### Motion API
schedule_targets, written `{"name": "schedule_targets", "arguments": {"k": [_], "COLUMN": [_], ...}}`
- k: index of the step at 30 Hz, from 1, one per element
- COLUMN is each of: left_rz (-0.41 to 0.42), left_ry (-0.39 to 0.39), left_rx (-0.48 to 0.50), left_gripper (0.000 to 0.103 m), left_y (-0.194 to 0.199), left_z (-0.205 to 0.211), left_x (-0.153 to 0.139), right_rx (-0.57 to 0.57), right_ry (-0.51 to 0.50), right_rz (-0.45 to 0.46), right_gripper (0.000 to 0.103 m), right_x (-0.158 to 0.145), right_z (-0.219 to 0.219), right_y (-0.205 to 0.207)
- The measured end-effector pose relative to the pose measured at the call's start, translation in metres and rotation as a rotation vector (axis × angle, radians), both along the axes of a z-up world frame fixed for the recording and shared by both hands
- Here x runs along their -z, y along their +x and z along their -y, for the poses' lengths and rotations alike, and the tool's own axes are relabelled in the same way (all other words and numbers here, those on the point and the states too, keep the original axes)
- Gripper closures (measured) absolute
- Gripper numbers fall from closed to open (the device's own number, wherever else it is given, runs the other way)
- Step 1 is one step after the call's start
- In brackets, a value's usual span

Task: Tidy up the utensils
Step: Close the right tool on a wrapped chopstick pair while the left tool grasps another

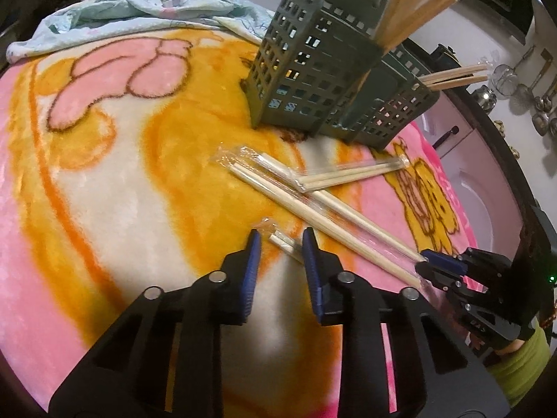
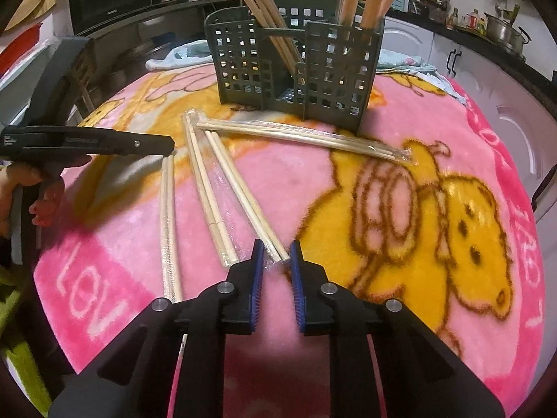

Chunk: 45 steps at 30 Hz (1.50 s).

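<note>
Kitchen cupboards and hanging pots ring a surface covered by a pink and yellow cartoon blanket (image 2: 435, 132). On it lie several wrapped chopstick pairs, and behind them stands a dark green slotted utensil holder (image 2: 303, 66) that already has chopsticks upright in its compartments.

Nearest to the right gripper (image 2: 275, 250) is one long wrapped pair (image 2: 240, 191), its long axis running away from the jaws toward the holder, slanting up and left in the right wrist view. Its near end sits right between the blue pads, which stand apart with the crinkled wrapper tip in the gap; I judge it is lined up for a pinch but not yet clamped.

The left gripper (image 1: 281, 240) also has its jaws apart, straddling the tip of a separate wrapped pair (image 1: 283, 244) that points back toward it. Each hand looks set on its own pair.

The left wrist view shows the right gripper from the side, low at the far end of the long pair, and a light blue cloth (image 1: 139, 3) bunched behind the holder. The right wrist view shows that pair's full length and another pair (image 2: 299, 137) lying crosswise just before the holder.
</note>
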<state>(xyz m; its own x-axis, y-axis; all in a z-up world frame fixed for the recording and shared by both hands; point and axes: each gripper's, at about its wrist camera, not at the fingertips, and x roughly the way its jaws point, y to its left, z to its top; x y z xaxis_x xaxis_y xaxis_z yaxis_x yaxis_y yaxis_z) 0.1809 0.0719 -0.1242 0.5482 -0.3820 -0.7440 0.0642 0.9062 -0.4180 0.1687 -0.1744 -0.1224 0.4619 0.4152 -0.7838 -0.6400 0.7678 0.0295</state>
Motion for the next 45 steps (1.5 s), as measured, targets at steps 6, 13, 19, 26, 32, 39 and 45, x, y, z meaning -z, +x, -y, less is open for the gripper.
{"name": "schedule_targets", "arguments": {"k": [6,13,19,26,32,39,45], "left_rz": [-0.006,0.016,0.052,-0.013,-0.056,-0.068,-0.013], "left_ry": [-0.017,-0.046,-0.071,-0.088,-0.1,-0.023,-0.046], "left_rx": [-0.002,0.013,0.029,-0.004,0.003,-0.008,0.018], "left_gripper": [0.101,0.103,0.103,0.099,0.078,0.096,0.101], "left_y": [0.001,-0.005,-0.015,-0.001,0.008,0.02,0.013], "left_z": [-0.006,-0.011,-0.015,-0.024,-0.017,-0.01,-0.01], "left_x": [0.001,-0.007,-0.023,-0.009,-0.002,0.0,-0.015], "right_rx": [-0.02,-0.06,-0.099,-0.093,-0.073,-0.057,-0.037], "right_ry": [0.027,0.058,0.062,0.083,0.115,0.136,0.16], "right_rz": [0.017,0.075,0.133,0.179,0.207,0.247,0.269], "right_gripper": [0.09,0.096,0.097,0.098,0.098,0.098,0.098], "right_x": [-0.014,-0.043,-0.064,-0.089,-0.109,-0.13,-0.143], "right_z": [0.002,0.001,-0.006,-0.003,0.007,0.014,0.021], "right_y": [-0.01,-0.031,-0.049,-0.057,-0.059,-0.063,-0.064]}}
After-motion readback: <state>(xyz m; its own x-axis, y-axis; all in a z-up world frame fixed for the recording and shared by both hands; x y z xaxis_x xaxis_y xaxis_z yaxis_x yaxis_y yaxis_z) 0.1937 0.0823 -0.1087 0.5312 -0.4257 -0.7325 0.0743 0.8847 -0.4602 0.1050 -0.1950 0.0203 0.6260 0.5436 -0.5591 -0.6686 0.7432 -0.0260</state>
